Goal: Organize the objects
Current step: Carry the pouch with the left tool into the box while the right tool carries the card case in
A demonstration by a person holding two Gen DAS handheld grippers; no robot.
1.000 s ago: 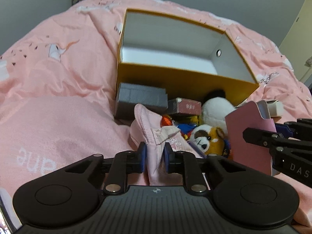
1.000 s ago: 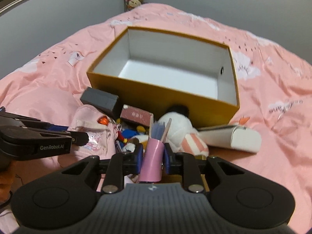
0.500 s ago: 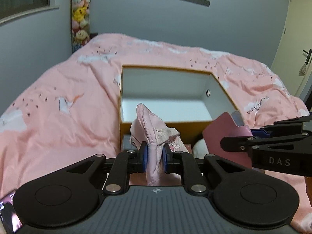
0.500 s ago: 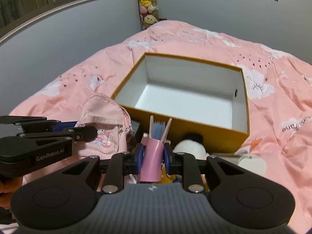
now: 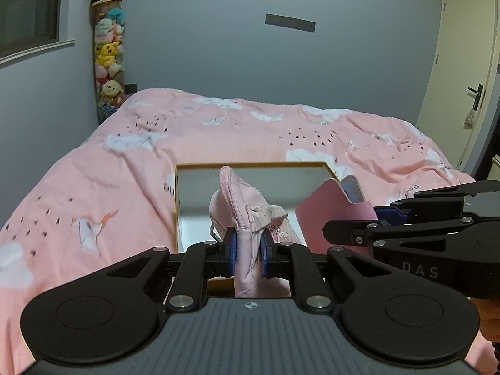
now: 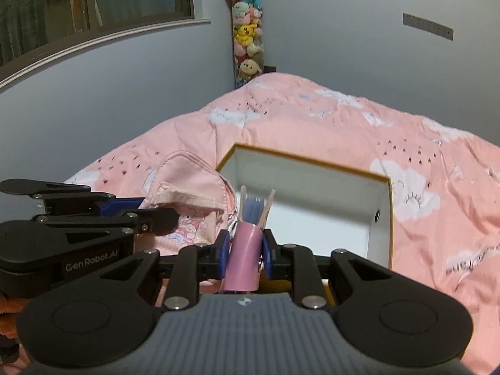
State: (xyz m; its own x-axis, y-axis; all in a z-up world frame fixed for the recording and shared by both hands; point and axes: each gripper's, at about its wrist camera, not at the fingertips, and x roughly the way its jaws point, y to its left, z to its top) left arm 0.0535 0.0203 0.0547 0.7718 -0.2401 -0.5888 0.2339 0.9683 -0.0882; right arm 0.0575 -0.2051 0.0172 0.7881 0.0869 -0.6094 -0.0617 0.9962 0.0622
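Observation:
My left gripper (image 5: 247, 251) is shut on a small pink backpack (image 5: 247, 215) and holds it up in front of the open yellow box (image 5: 187, 206). My right gripper (image 6: 243, 251) is shut on a pink pouch (image 6: 243, 259) with a blue comb sticking out, also raised before the box (image 6: 387, 218). The pouch (image 5: 331, 222) and right gripper show at the right of the left wrist view. The backpack (image 6: 190, 193) and left gripper show at the left of the right wrist view. The box's white inside looks empty where visible.
The box lies on a bed with a pink cloud-print duvet (image 5: 103, 193). A tall column of plush toys (image 5: 107, 53) stands in the far corner. A door (image 5: 462, 78) is at the right, a window (image 6: 93, 3) at the left.
Both grippers have lifted their loads up from the pile of toys and small boxes in front of the box. The pile has dropped out of view and the views tilted toward the wall.

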